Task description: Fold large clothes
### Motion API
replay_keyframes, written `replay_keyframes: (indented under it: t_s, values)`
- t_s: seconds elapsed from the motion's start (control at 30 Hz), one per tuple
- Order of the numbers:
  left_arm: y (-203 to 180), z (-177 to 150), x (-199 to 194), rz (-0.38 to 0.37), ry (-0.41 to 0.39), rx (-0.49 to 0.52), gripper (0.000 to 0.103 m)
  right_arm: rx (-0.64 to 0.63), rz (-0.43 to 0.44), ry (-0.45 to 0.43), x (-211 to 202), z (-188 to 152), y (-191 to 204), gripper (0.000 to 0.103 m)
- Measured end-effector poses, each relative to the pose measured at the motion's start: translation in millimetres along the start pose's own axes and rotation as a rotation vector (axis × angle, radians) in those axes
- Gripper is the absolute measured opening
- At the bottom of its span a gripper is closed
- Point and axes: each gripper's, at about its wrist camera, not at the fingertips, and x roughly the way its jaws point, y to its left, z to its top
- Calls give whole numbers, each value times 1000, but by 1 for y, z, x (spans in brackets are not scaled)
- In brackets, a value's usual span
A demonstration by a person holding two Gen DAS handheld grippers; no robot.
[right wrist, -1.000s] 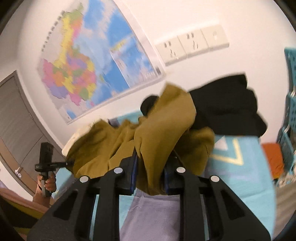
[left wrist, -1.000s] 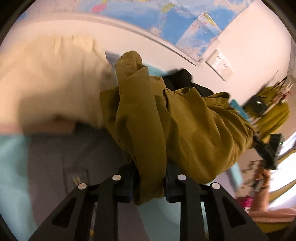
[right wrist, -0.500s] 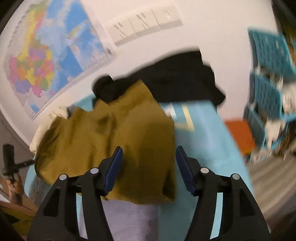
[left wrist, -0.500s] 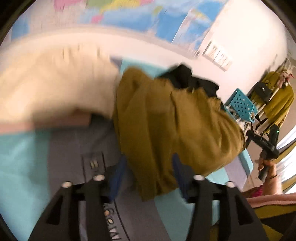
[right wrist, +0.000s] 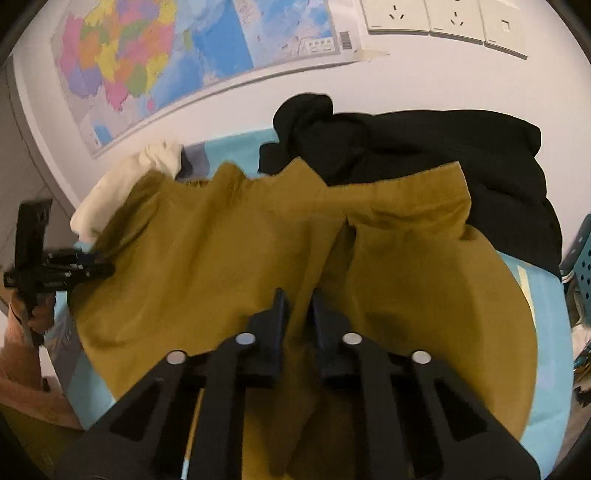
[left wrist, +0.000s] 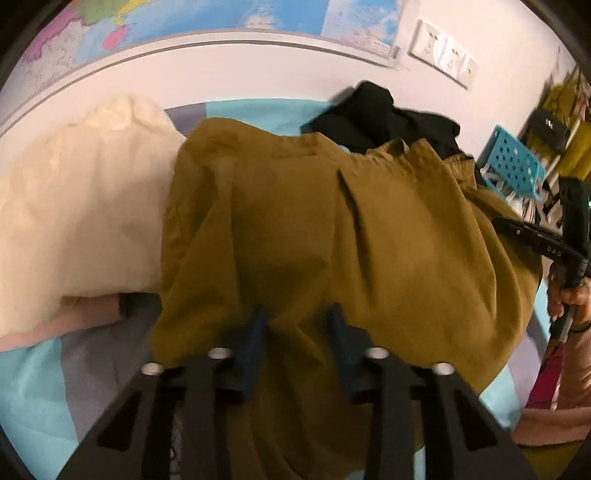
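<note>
An olive-brown garment [left wrist: 332, 221] with a gathered waistband lies spread over the teal and grey cover [left wrist: 29, 387]. My left gripper [left wrist: 295, 317] is at its near left edge. Its jaws are closing, with a fold of the olive cloth pinched between the blue fingers [left wrist: 251, 343]. In the right wrist view the same garment [right wrist: 221, 251] fills the middle, and my right gripper [right wrist: 298, 295] is shut on a ridge of it near the centre seam. Each view shows the other gripper at the garment's side: the right one [left wrist: 546, 243], the left one [right wrist: 74, 267].
A black garment [right wrist: 424, 147] is heaped behind the olive one, against the wall. A cream garment [left wrist: 74, 206] lies to the left. A blue perforated basket [left wrist: 513, 162] stands at the right. A map [right wrist: 147, 55] and wall sockets [right wrist: 443, 18] are on the wall.
Both grippers let go of the bunched, lifted olive cloth, which dropped and spread flat. Both then moved down to its near part and closed on it again.
</note>
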Motion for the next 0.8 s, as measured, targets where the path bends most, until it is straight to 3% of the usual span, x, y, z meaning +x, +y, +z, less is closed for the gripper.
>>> replay_keyframes:
  t_s: [0.07, 0.17, 0.2, 0.23, 0.3, 0.33, 0.4, 0.5, 0.57, 0.6, 0.63, 0.7, 0.77, 0.8]
  values:
    - [11, 3, -3, -37, 2, -46, 11, 6, 16, -19, 0, 4, -2, 3]
    - [13, 5, -7, -19, 6, -51, 15, -32, 12, 61, 17, 7, 1, 7]
    - [9, 5, -9, 3, 5, -33, 17, -31, 13, 60, 15, 7, 0, 12]
    - [4, 5, -12, 25, 5, -18, 28, -24, 27, 53, 10, 9, -3, 24]
    - [-5, 6, -20, 11, -19, 8, 38, 4, 16, -20, -12, 15, -15, 42]
    - [-9, 6, -24, 2, -32, 22, 43, 22, 16, -41, -18, 17, -21, 46]
    - [-16, 9, -25, 5, -51, 52, 49, 81, 16, -44, -21, 22, -39, 46]
    - [-20, 15, -11, 11, -27, 68, 51, 97, -19, 49, 5, 22, -51, 46]
    - [-19, 16, 2, 3, 8, 54, 49, 70, -42, 108, 23, 19, -50, 42]
    - [-18, 15, 9, 13, 24, 54, 48, 46, -72, 118, 30, 17, -49, 33]
    - [-18, 15, 12, 31, 23, 60, 41, 34, -70, 124, 33, 17, -46, 15]
    - [-13, 15, 15, 48, 12, 46, 29, 10, -117, 98, 30, 21, -43, 2]
    - [0, 17, 11, 28, 16, -19, 16, 26, -174, 31, 16, 32, -47, 1]
    - [5, 17, 9, 9, 17, -42, 15, 50, -171, -1, 8, 37, -52, 1]
